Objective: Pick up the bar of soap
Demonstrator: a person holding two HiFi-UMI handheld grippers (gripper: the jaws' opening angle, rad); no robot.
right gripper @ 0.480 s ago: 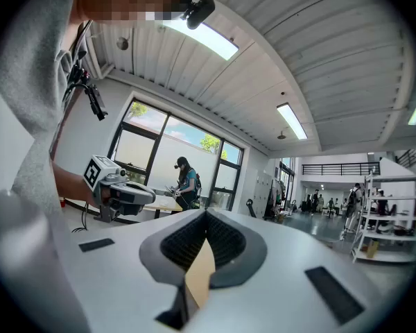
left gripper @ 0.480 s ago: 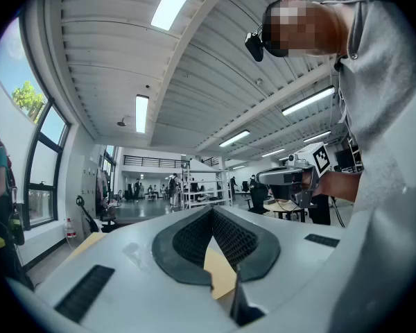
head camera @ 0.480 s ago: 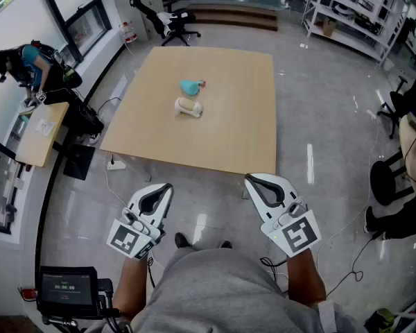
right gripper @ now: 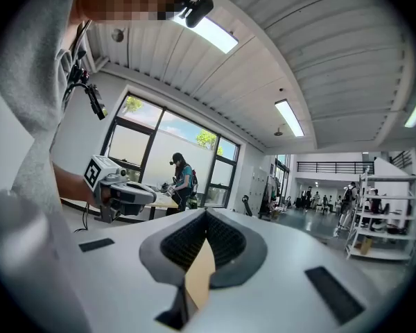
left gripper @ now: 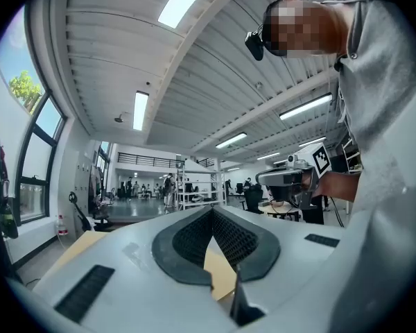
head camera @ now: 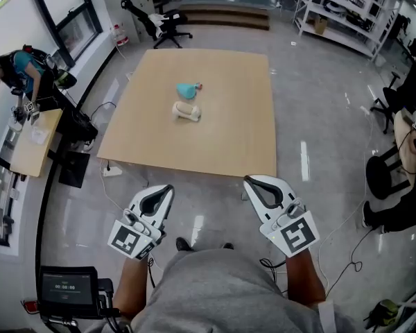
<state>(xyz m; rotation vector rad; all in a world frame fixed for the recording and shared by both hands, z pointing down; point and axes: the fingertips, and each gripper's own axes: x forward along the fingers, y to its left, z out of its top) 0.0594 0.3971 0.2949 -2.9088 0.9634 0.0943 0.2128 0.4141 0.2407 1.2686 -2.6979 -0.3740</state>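
Only your view shifts: left gripper (head camera: 168, 189) and right gripper (head camera: 250, 182) stay at your waist, fingers clenched empty, the bar of soap (head camera: 186, 111) untouched on the counter (head camera: 229, 132).

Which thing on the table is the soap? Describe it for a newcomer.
Start at the big square wooden table in the open floor. Two small things lie close together left of its middle. The bar of soap is the cream, rounded one nearer the viewer, beside the teal object.
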